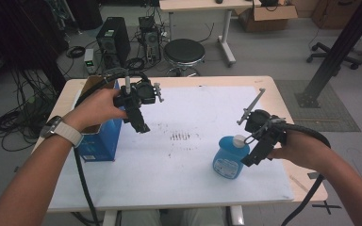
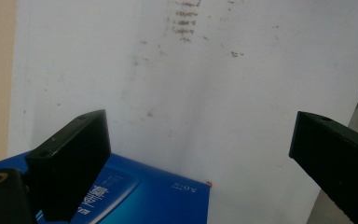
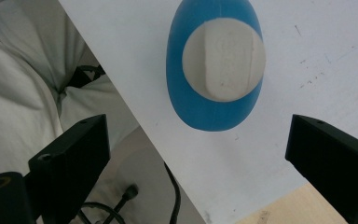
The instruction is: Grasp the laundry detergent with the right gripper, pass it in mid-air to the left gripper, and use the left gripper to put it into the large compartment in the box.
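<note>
Overhead, right tool (image 1: pixel 250 151) apart above blue bottle (image 1: pixel 230 157), left tool (image 1: pixel 139 123) apart beside blue box (image 1: pixel 99 141).

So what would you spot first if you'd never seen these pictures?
Probably the blue bottle with its white cap, standing near the table's front right, with the right gripper open just above it. Next, the blue box at the left edge of the white sheet, with the left gripper open over it.
</note>
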A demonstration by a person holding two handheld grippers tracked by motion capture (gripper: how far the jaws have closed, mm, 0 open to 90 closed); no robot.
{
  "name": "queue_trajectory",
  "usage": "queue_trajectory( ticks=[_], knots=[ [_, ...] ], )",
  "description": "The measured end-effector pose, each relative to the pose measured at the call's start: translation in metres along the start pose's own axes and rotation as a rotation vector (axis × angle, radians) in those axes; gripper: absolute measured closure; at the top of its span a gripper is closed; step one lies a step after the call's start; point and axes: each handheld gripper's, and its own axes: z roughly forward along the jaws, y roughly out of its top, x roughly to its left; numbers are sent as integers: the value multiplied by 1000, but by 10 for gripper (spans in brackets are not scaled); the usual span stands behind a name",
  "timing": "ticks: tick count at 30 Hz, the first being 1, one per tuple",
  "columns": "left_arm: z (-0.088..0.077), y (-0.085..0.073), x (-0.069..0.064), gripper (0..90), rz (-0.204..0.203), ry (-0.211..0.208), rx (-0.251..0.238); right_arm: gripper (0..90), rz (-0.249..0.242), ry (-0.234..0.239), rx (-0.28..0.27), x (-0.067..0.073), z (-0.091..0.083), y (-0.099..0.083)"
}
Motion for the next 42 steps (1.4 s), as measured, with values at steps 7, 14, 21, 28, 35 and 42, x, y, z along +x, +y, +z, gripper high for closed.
queue_trajectory(
  ticks=[7,14,21,28,35,42],
  knots=[
    [0,1,0,58,2,0,1,66,19,-3,-67,0,7,-11],
    [1,2,0,58,4,-1,2,64,27,-4,-145,1,13,-20],
    [1,3,-1,58,2,-5,0,62,47,-7,-223,0,20,-30],
    [3,3,-1,58,7,-6,2,63,62,-13,-311,-2,25,-40],
    [3,4,0,58,1,-8,3,65,50,-18,-387,-2,31,-50],
    [4,4,-1,58,3,-8,4,64,39,-20,-441,-2,37,-57]
  ],
)
